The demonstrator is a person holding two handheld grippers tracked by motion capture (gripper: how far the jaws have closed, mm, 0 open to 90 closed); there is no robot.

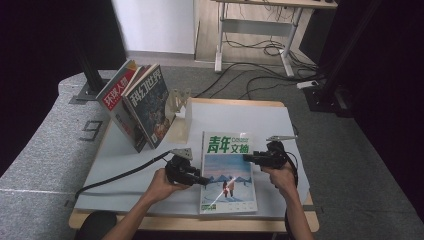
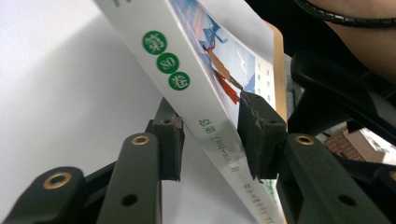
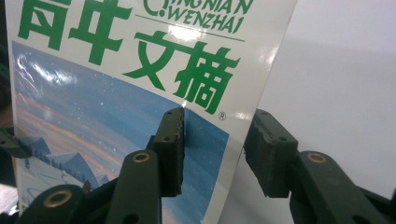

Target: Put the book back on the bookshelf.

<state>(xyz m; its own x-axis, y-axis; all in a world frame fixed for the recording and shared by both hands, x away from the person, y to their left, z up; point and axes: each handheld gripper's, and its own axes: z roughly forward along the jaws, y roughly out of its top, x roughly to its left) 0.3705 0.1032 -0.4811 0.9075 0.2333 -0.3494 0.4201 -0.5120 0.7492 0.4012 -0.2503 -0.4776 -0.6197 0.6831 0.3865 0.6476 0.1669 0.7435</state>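
I have the magazine (image 1: pixel 228 172) lying face up on the white table (image 1: pixel 125 155), near the front edge, between my two grippers. My left gripper (image 1: pixel 202 181) straddles its spine edge: one pad sits on the cover, the other hangs just below the spine, so I cannot tell whether it truly pinches. My right gripper (image 1: pixel 246 158) brackets the opposite edge with narrowed jaws, one over the cover, one beyond the edge, not yet pressing. Two more magazines (image 1: pixel 137 102) lean in the stand (image 1: pixel 179 102) at the back left.
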